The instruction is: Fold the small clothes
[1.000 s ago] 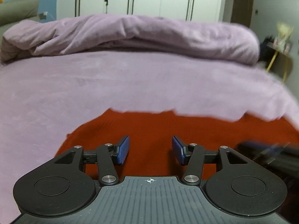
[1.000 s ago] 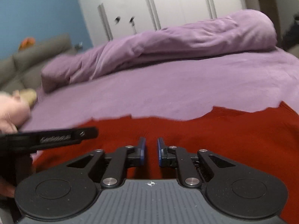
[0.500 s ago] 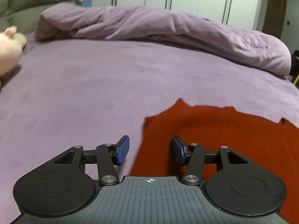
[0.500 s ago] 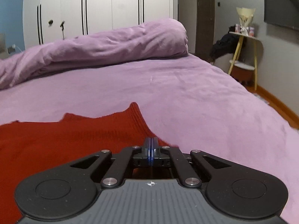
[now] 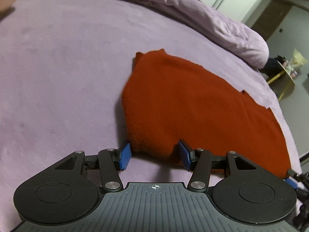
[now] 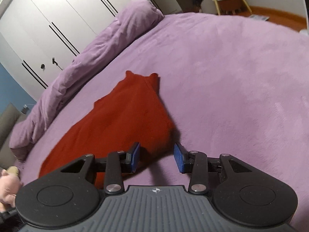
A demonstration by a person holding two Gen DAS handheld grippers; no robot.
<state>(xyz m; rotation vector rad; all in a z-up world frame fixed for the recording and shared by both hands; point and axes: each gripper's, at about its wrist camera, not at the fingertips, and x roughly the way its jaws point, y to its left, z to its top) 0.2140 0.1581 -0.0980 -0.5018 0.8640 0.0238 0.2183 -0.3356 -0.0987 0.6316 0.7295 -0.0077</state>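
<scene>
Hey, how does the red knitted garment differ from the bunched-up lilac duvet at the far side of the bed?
The red knitted garment is deep rust red; the bunched lilac duvet is pale purple. The garment lies flat and low on the bed cover; the duvet is heaped in a long thick roll. The garment sits near both grippers; the duvet lies along the far edge. Both are soft fabric resting on the same bed.

A garment (image 5: 193, 104) lies flat on the bed (image 5: 58, 67); a rolled duvet (image 5: 212, 23) lies behind it, my grippers at its near corners.
</scene>
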